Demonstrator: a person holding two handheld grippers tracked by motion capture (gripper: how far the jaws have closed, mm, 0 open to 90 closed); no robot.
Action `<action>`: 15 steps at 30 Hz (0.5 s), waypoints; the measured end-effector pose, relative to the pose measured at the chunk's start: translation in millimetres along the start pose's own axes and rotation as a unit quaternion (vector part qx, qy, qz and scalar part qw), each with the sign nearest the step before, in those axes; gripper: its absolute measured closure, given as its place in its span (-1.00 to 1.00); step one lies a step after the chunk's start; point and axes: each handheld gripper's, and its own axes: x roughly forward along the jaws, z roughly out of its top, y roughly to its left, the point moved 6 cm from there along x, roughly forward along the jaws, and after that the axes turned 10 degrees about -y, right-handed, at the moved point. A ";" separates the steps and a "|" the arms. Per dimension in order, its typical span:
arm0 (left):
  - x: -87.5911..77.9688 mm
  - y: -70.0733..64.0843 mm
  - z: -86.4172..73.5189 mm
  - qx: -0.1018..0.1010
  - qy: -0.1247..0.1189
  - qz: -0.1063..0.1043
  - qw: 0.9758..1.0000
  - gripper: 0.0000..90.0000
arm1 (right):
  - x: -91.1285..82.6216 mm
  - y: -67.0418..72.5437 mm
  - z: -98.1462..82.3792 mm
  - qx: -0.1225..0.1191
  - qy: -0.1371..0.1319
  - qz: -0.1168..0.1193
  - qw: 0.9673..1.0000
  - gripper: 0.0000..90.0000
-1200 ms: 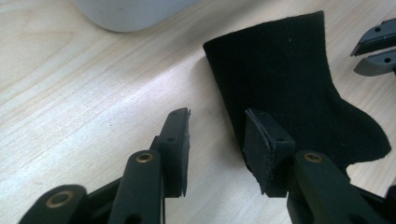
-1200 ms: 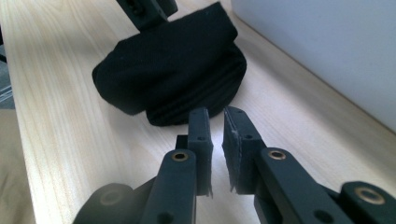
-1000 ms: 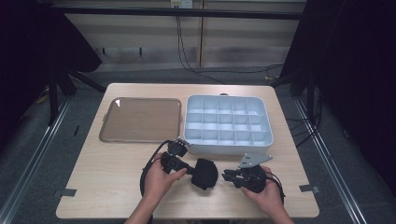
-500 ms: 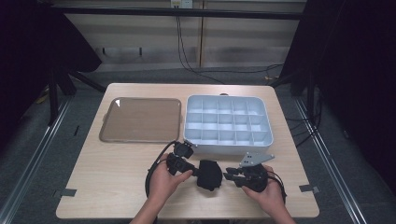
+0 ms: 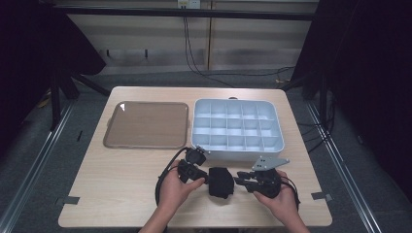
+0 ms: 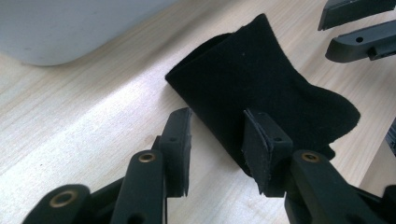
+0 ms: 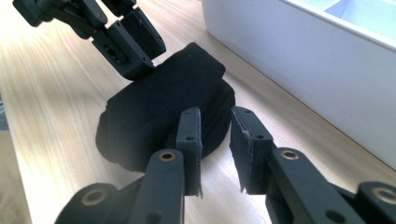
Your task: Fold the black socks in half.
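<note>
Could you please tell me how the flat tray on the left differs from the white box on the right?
The tray is brownish and translucent; the box is pale white-blue. The tray is shallow with one undivided surface, while the box is deeper and split into a grid of compartments. The tray lies farther from the black cloth, the box just behind it. Both are rectangular with rounded corners, hold nothing, and rest side by side on the table.

Table [image 5: 121,170]: tray [image 5: 145,125], organizer [image 5: 237,129], cloth [image 5: 221,182].
</note>
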 end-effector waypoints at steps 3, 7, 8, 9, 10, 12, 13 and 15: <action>0.5 -1.6 1.2 0.004 0.000 -0.001 1.000 0.37 | -0.1 1.7 1.8 -0.002 -0.001 0.002 1.000 0.63; 1.7 -5.0 2.7 0.006 0.001 -0.004 1.000 0.37 | 1.1 2.2 2.2 -0.001 0.000 0.001 1.000 0.58; 2.2 -5.7 3.1 0.007 0.000 -0.005 1.000 0.37 | 1.7 2.1 2.2 -0.001 0.000 0.000 1.000 0.56; 2.3 -6.2 3.5 0.009 0.001 -0.004 1.000 0.37 | 2.5 1.9 2.4 0.000 -0.001 0.000 1.000 0.56; 2.3 -6.5 3.6 0.012 0.004 -0.007 1.000 0.38 | 3.0 1.9 2.5 0.001 0.001 -0.002 1.000 0.55; 3.3 -7.6 4.3 0.012 0.003 -0.006 1.000 0.38 | 5.3 2.3 2.9 0.002 0.001 -0.002 1.000 0.53; 4.1 -8.1 4.6 0.011 0.000 -0.007 1.000 0.38 | 6.4 2.7 3.1 0.003 0.001 -0.002 1.000 0.52; 4.4 -8.4 4.7 0.012 0.002 -0.007 1.000 0.39 | 9.1 2.9 3.6 0.004 0.001 -0.003 1.000 0.48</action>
